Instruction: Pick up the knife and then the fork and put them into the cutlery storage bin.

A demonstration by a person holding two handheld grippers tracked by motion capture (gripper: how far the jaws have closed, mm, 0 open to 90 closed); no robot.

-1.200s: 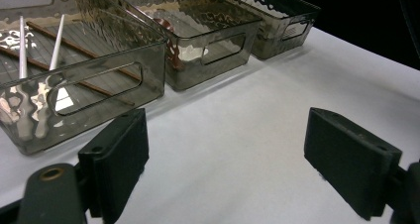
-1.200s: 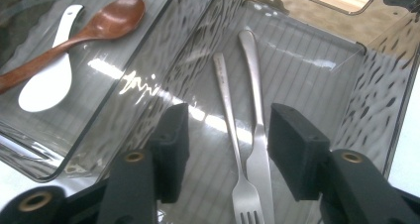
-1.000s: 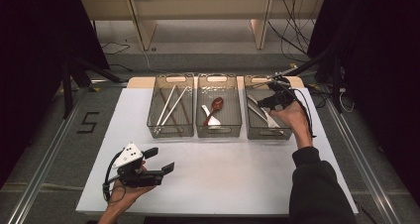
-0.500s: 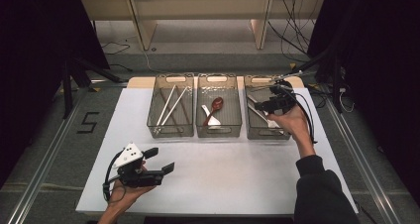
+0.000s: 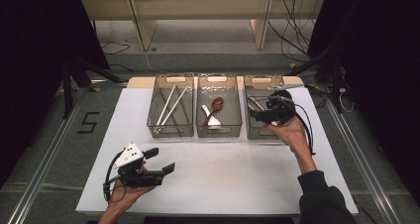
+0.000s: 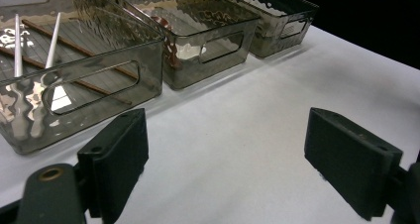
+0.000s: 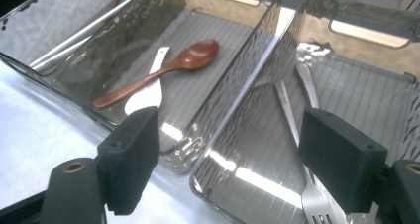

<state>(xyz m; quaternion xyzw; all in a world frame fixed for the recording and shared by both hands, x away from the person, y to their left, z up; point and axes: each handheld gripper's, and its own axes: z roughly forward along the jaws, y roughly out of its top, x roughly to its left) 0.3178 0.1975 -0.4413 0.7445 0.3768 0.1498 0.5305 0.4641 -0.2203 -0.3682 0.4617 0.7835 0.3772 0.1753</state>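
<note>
— White table (image 5: 237,179), three clear bins in a row. Where's your right gripper (image 5: 253,116)?

— Over the right-hand bin (image 5: 261,80). Its jaws have just been opening; they stand wide with nothing between them, and the fork (image 7: 314,204) lies below in the bin.

— Your left gripper (image 5: 166,160)?

— Jaws wide apart, holding nothing, low over bare table.

3 bins (image 5: 171,135) — 2 spoons (image 5: 214,105), 1 fork (image 7: 307,184), 2 grippers (image 5: 158,160).
</note>
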